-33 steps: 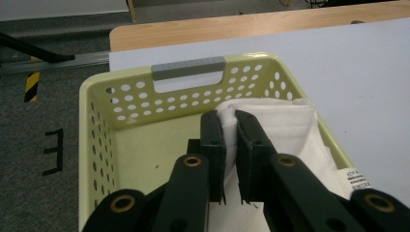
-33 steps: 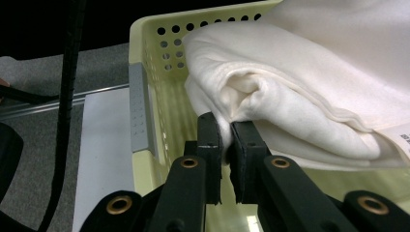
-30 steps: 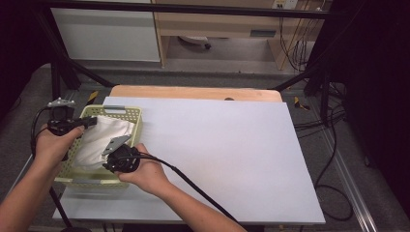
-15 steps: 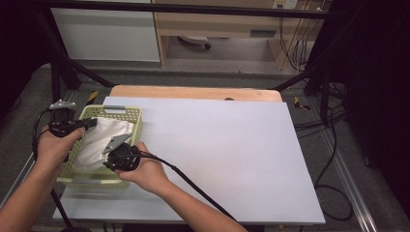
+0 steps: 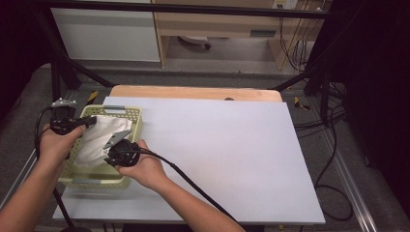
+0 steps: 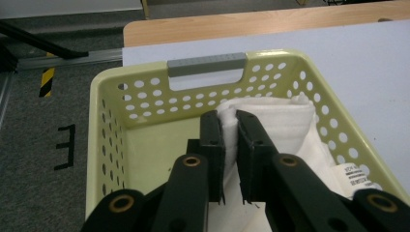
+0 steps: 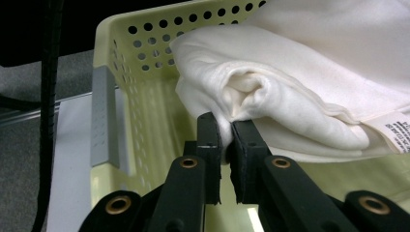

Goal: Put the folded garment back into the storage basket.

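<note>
Holding: white cloth (image 5: pixel 99 140), folded and bunched, lying in yellow perforated basket (image 5: pixel 126 112) at lower left of the high view, on pale sheet (image 5: pixel 227 154) over wooden table (image 5: pixel 193 92).

Left gripper (image 5: pixel 92 121): at left of the high view, in left hand (image 5: pixel 55 145), reaching over the basket's left rim. Jaws nearly pressed together, having just eased open slightly, pinching a fold of the cloth; in the left gripper view, left gripper (image 6: pixel 230 126) at centre, cloth (image 6: pixel 285 125) to right of centre, fold pressed between the pads.

Right gripper (image 5: pixel 116 140): just right of the cloth in the high view, in right hand (image 5: pixel 145 166), black cable (image 5: pixel 193 186) trailing to lower right. Jaws nearly pressed together, likewise just eased slightly, nipping the cloth's lower edge; in the right gripper view, right gripper (image 7: pixel 227 129) at lower centre, cloth (image 7: pixel 290 96) bulging above and to the right, raised off the basket floor.

Basket detail: grey handle (image 6: pixel 207 64) at upper centre of the left gripper view, on the far wall; another grey handle (image 7: pixel 102 116) at left of the right gripper view. Printed label (image 7: pixel 399 128) on the cloth at right edge of that view; label (image 6: pixel 355 174) also at lower right of the left gripper view.

Surroundings: grey floor, black frame bars, cabinet at top of the high view.
</note>
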